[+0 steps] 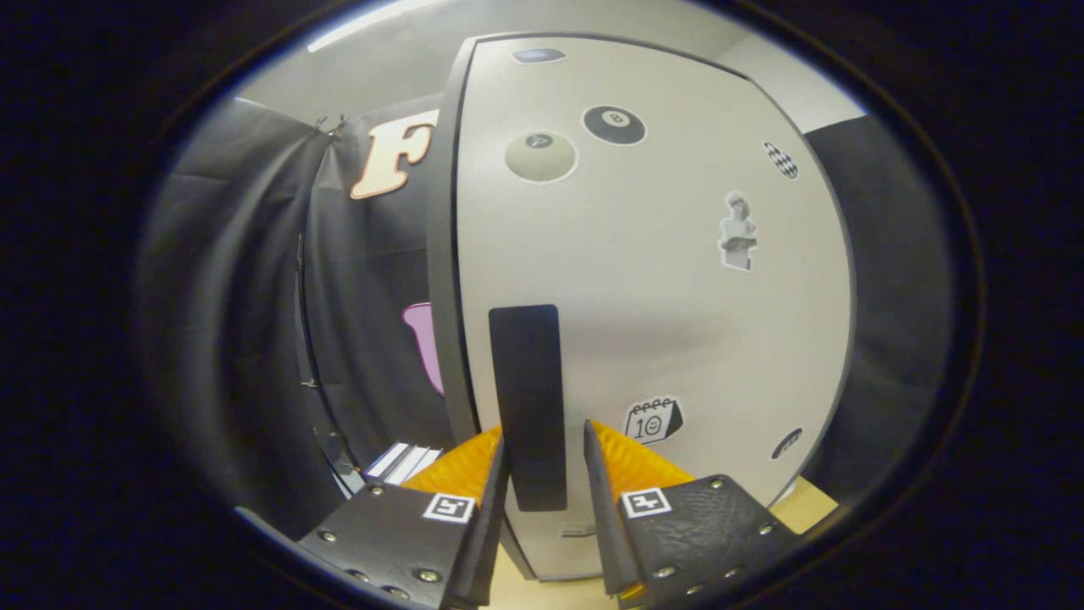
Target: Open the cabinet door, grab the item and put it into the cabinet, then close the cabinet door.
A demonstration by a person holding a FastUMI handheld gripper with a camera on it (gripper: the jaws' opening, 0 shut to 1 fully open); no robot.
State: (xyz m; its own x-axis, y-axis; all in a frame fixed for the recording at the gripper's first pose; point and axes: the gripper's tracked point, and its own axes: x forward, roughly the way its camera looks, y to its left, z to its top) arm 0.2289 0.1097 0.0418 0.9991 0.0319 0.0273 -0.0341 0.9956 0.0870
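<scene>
The gripper [542, 453] straddles the tall black bar handle [527, 398] of the white, sticker-dotted cabinet door [660, 322], its fingers apart and not yet pinching. The door looks closed, so opening comes first: squeeze the handle, then pull outward.

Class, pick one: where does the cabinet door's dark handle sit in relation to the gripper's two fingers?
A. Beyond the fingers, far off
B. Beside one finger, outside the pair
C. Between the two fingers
C: the dark handle on the cabinet door runs down between the fingers of the gripper, one on each side of it.
</scene>
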